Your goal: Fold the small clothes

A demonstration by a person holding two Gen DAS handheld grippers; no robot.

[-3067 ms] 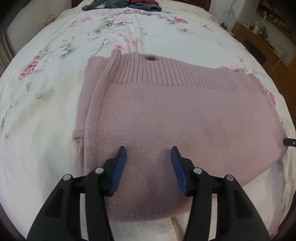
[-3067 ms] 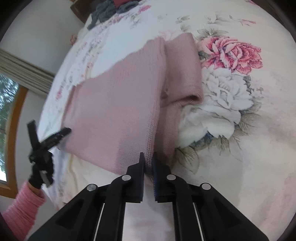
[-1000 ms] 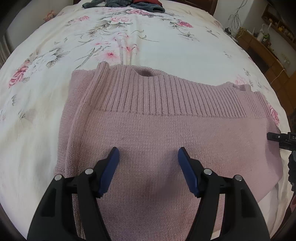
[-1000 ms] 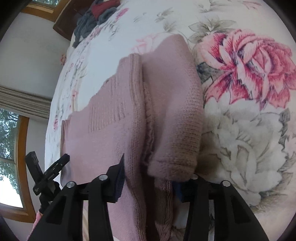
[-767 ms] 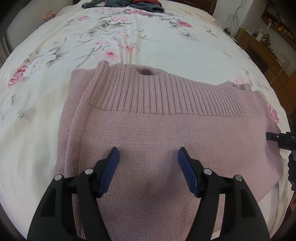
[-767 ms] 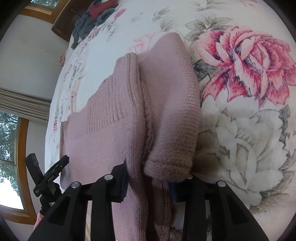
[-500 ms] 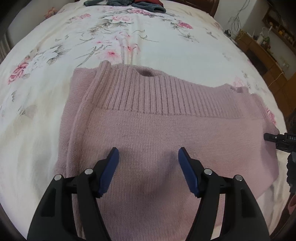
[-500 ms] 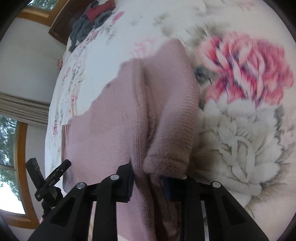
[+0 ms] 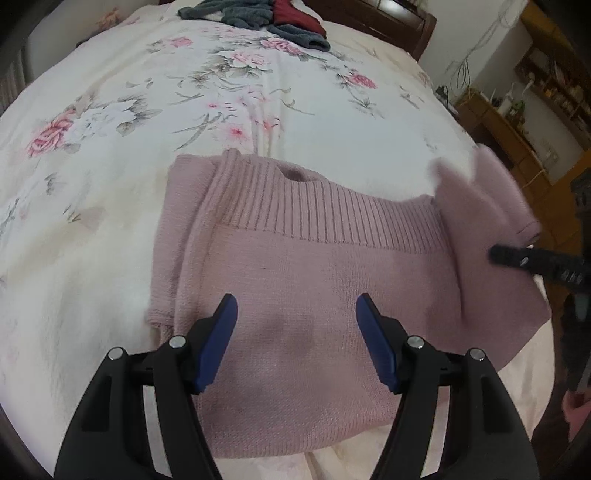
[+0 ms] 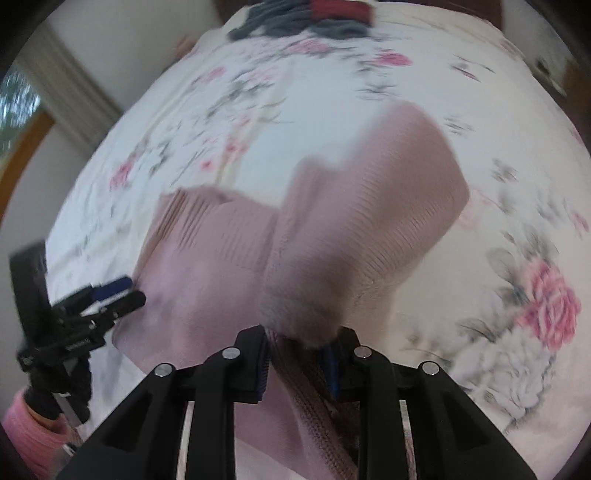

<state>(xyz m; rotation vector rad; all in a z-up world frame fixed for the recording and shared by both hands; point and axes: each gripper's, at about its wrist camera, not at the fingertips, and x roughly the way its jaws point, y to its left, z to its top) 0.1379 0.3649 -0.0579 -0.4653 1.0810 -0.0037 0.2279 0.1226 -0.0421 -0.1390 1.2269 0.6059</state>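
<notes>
I see one pink sweater (image 9: pixel 295 280) on the floral bedspread (image 9: pixel 110 155), lying ahead of and beneath my left gripper (image 9: pixel 295 332); its two blue-padded fingers (image 9: pixel 218 339) are spread wide, holding nothing; my right gripper (image 10: pixel 295 365) pinches one edge of the same sweater between its two fingers, a fold raised just ahead of them, blurred; one pile of dark clothes (image 9: pixel 255 16) lies far beyond the fingers.
</notes>
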